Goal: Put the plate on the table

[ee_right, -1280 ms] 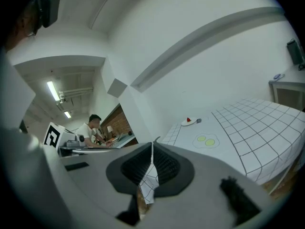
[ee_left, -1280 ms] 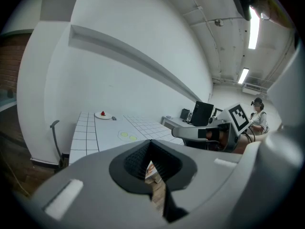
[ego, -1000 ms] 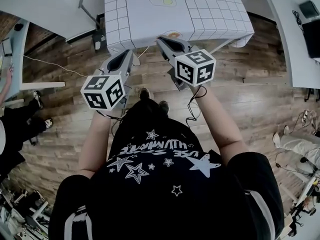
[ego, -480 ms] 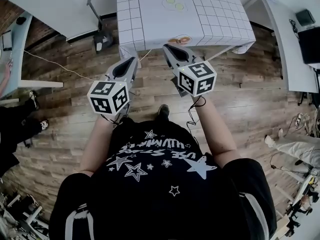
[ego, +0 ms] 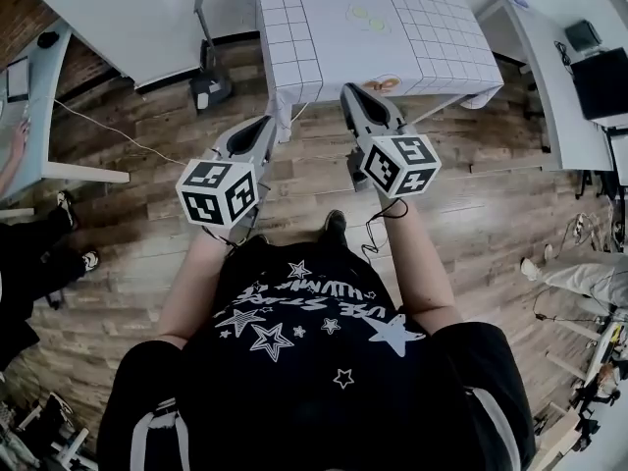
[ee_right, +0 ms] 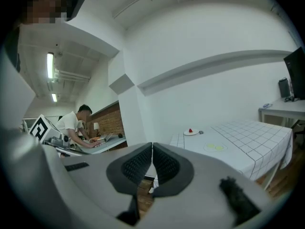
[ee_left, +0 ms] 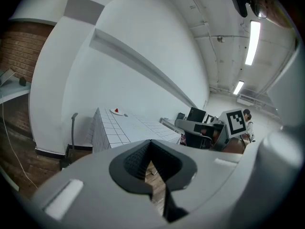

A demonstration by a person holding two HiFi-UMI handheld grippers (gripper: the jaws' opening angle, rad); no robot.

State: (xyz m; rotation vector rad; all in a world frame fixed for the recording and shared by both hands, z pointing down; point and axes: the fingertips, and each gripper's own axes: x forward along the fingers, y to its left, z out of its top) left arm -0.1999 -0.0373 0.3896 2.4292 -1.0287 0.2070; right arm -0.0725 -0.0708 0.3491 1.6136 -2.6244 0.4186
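Since a second ago, table and grippers sit further right in the head view. Round and flat, with no long axis, the white plate [ee_right: 190, 133] lies at the far end of the gridded table [ee_right: 252, 132]; a small red thing [ee_right: 190, 130] rests on it. Well short of it, the left gripper [ee_left: 151, 149] and right gripper [ee_right: 152, 151] hang with jaws pressed together, empty.

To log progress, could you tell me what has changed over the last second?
The person has shifted: in the head view the table now sits further right, and the right gripper has sunk lower in the picture. Nothing was taken or let go. The left gripper and the right one keep their jaws shut and empty.
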